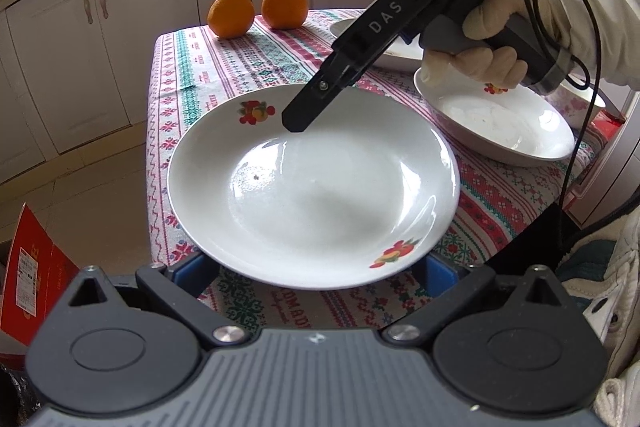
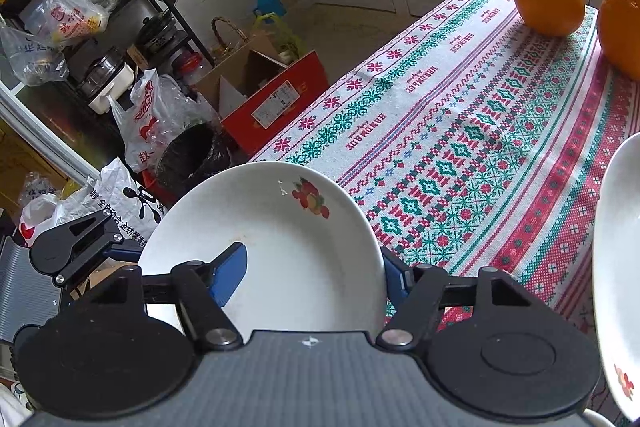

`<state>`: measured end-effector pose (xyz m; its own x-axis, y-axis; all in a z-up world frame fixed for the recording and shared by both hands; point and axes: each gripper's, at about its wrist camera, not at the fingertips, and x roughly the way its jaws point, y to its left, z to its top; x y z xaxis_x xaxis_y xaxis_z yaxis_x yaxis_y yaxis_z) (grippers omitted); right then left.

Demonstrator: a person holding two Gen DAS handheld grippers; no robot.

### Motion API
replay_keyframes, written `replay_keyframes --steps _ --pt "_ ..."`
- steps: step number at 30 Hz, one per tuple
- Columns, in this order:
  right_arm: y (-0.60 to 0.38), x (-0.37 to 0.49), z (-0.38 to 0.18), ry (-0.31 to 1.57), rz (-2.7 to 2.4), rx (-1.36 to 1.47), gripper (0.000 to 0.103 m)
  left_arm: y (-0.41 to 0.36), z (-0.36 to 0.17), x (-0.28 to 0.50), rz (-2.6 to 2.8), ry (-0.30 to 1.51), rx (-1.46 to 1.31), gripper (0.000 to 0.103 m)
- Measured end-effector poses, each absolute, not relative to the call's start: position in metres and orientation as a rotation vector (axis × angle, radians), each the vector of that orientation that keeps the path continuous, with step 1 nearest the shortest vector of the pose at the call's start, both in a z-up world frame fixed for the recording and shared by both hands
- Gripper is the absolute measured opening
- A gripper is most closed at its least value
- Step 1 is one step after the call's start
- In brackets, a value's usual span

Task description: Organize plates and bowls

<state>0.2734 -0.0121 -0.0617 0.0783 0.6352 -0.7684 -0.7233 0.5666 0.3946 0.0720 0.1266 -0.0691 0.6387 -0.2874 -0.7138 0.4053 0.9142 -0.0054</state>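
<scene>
White deep plate, fruit decals at ten and five o'clock on its rim; left gripper and right gripper each pinched that rim.

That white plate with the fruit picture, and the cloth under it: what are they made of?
The plate looks like glazed ceramic or porcelain: glossy, with sharp window reflections. The tablecloth seems to be woven fabric, matte, with a cross-stitch style pattern.
</scene>
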Motion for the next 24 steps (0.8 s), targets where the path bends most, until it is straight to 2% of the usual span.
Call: replay_keyframes --steps 24 --pt "-0.016 0.319 -0.061 1.064 0.935 -0.073 0.076 0.133 -0.068 0.127 -0.445 0.787 0.168 0.101"
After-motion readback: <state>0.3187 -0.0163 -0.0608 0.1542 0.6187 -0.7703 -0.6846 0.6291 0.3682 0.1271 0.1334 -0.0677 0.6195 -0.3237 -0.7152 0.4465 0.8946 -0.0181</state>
